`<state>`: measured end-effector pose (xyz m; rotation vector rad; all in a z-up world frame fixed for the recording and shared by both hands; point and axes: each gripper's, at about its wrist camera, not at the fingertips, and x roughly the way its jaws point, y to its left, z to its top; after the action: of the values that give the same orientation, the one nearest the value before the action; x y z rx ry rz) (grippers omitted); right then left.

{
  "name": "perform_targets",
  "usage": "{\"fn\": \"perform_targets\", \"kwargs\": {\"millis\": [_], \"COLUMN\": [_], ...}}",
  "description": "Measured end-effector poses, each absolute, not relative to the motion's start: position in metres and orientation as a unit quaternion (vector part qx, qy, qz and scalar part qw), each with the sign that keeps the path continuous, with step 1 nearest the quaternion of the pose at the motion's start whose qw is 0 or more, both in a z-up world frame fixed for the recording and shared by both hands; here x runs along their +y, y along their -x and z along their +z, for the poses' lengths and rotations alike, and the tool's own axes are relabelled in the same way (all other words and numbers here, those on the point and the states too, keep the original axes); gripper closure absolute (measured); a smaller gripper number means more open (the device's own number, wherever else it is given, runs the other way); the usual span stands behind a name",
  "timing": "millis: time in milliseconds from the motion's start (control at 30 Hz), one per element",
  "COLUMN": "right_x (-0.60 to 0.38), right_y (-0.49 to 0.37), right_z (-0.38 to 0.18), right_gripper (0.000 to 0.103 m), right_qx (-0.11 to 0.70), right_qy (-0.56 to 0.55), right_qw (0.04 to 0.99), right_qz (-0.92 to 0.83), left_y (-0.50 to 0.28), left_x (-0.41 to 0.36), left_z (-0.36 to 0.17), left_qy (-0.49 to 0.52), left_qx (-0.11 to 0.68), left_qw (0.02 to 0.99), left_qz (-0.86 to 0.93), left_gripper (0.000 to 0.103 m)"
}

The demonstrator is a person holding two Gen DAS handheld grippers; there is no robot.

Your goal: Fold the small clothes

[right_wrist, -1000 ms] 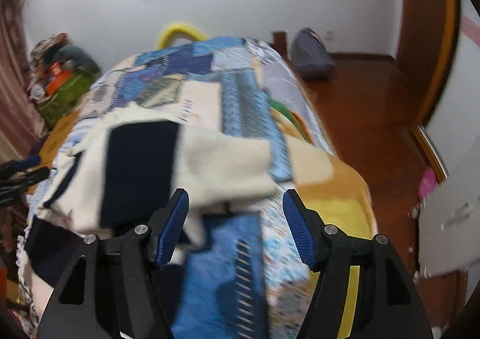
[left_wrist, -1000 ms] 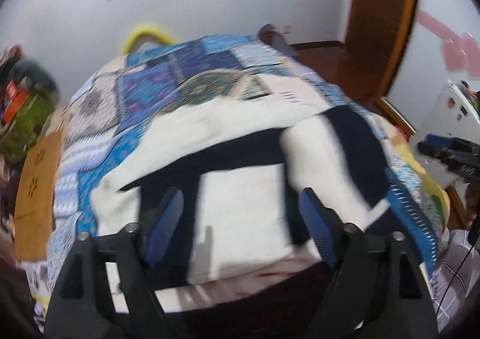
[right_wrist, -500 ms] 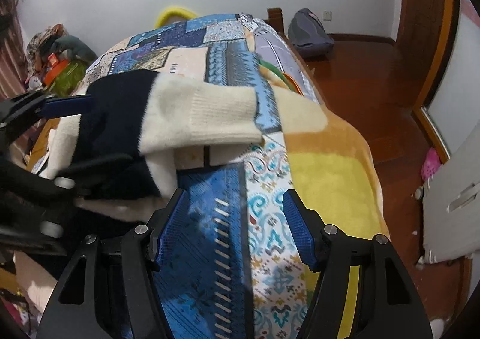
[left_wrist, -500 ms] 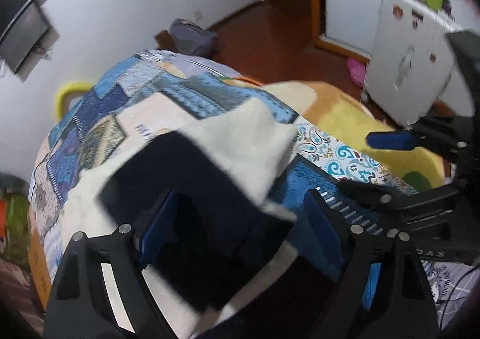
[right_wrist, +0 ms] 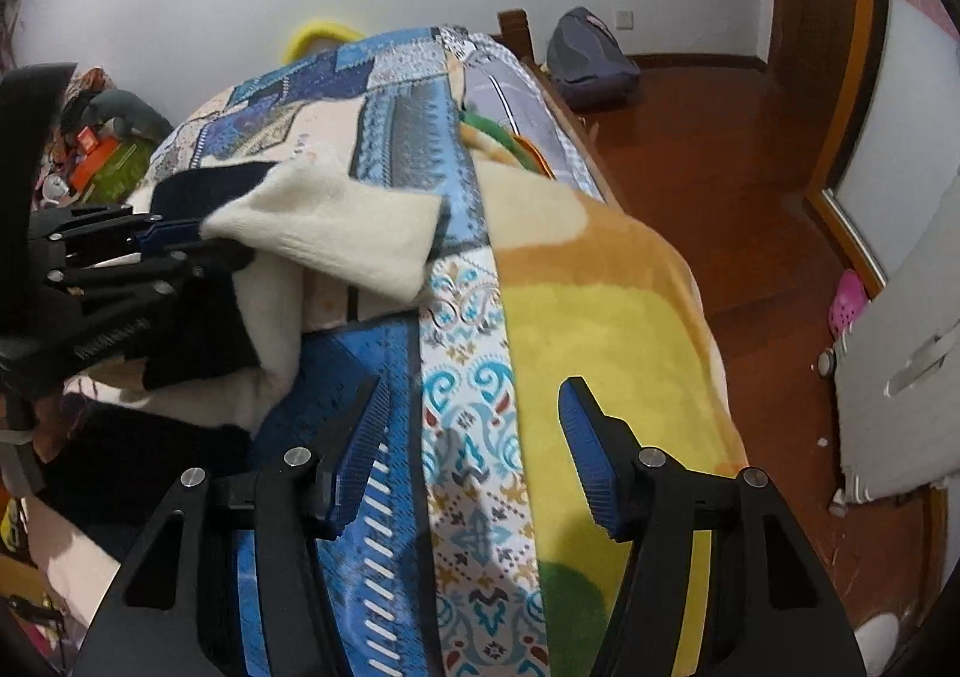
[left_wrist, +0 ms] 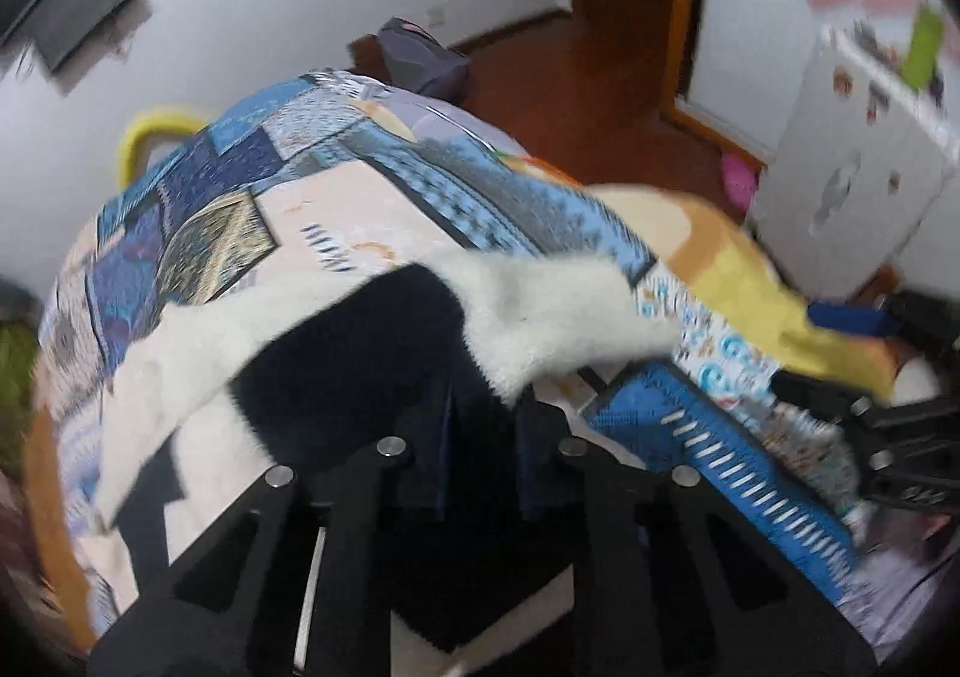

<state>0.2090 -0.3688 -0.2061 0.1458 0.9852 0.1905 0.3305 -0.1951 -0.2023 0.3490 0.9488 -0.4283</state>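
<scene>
The left gripper [left_wrist: 483,431] is closing its jaws on the navy part of a cream-and-navy knitted sweater [left_wrist: 540,299] — its cream sleeve drapes ahead. The right gripper [right_wrist: 471,455] hangs released over the blue patterned quilt [right_wrist: 468,425] — sweater well to its left.

Black grippers [right_wrist: 468,449], blue ribbed jaws, silver screw heads at the pivots.

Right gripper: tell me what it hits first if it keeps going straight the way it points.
Probably the patterned bedspread; the open right gripper holds nothing, and the sweater sleeve lies off to the left.
</scene>
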Motion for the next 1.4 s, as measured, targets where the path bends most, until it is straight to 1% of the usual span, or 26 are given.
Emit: {"fn": "perform_targets", "kwargs": {"millis": [100,300,433,533,700,767,867,1067,1167,1233,1300,1400], "right_x": [-0.36,-0.33,-0.306,-0.286,-0.256,-0.247,-0.234,-0.215,-0.222,-0.229,-0.24,-0.251], "right_y": [-0.215,-0.223,-0.227,-0.231,-0.226,-0.226,-0.229,-0.246,-0.255,-0.259,-0.263,-0.265], "right_z": [-0.201,-0.192,-0.196,-0.201,-0.211,-0.217,-0.222,-0.215,-0.207,-0.203,-0.199,-0.2], "right_gripper": [0.046,0.046,0.046,0.046,0.046,0.046,0.046,0.046,0.046,0.046,0.046,0.046], "right_qx": [0.465,0.457,0.459,0.465,0.479,0.485,0.493,0.467,0.451,0.442,0.433,0.43], "right_qy": [-0.069,-0.05,-0.025,-0.016,0.013,0.03,0.037,0.06,0.038,0.025,0.008,-0.012], "right_qw": [0.877,0.878,0.875,0.869,0.856,0.852,0.847,0.865,0.876,0.883,0.891,0.895], "right_qz": [0.102,0.135,0.155,0.169,0.194,0.193,0.195,0.176,0.164,0.154,0.135,0.114], "left_y": [-0.33,-0.315,-0.304,-0.297,-0.286,-0.283,-0.277,-0.277,-0.272,-0.27,-0.275,-0.285], "left_x": [-0.152,-0.049,0.022,0.068,0.097,0.104,0.114,0.126,0.136,0.14,0.146,0.15], "left_z": [-0.178,-0.152,-0.161,-0.186,-0.225,-0.233,-0.232,-0.223,-0.212,-0.205,-0.205,-0.22], "left_qy": [-0.092,-0.015,0.016,0.02,0.002,0.016,0.034,0.05,0.066,0.066,0.053,0.03], "left_qx": [0.45,0.434,0.443,0.466,0.499,0.503,0.492,0.481,0.468,0.458,0.455,0.473], "left_qw": [0.866,0.891,0.894,0.884,0.866,0.864,0.87,0.875,0.881,0.886,0.888,0.88], "left_qz": [-0.199,-0.132,-0.071,-0.027,-0.008,-0.014,-0.01,-0.007,-0.005,0.003,0.025,0.044], "left_gripper": [0.087,0.087,0.086,0.086,0.086,0.086,0.08,0.078,0.078,0.075,0.065,0.065]}}
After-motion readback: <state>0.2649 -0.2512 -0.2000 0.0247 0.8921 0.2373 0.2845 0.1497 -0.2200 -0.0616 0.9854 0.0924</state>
